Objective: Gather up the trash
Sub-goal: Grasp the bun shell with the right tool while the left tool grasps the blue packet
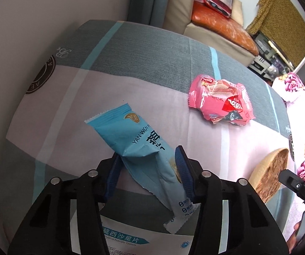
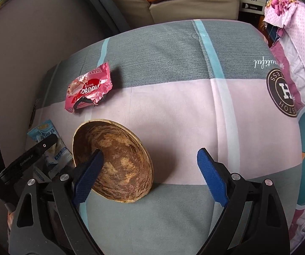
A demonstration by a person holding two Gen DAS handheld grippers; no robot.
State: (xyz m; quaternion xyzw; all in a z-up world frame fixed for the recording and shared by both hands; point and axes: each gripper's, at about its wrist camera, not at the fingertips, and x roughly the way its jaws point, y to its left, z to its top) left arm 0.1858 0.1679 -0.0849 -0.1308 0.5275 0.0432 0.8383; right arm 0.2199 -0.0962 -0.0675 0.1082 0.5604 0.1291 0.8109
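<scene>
The blue wrapper [image 1: 139, 148] lies slantwise on the bed [image 1: 152, 68], its near end crumpled between the fingers of the left claw [image 1: 150, 165]. Both blue pads [image 1: 183, 170] press against the foil, so the claw is gripping it. Its tail end hangs over a white pill box [image 1: 131, 240] lying nearer still, partly under the claw.

Farther off and to the right sits a crumpled pink wrapper [image 1: 220, 102], alone on the pale band of the bedcover, well apart from the blue one.

To the right of the blue wrapper stands a wooden bowl [image 2: 114, 161], tilted up on its edge. The right claw [image 2: 150, 170] is spread wide around it: the left pad [image 2: 86, 176] lies over the bowl's near rim, whether touching I cannot tell, while the right pad stands clear over bare cloth.

A flowered quilt [image 2: 288, 48] is heaped along the bed's right side. Beyond the bed's far end is a sofa with an orange cushion [image 1: 220, 25].
</scene>
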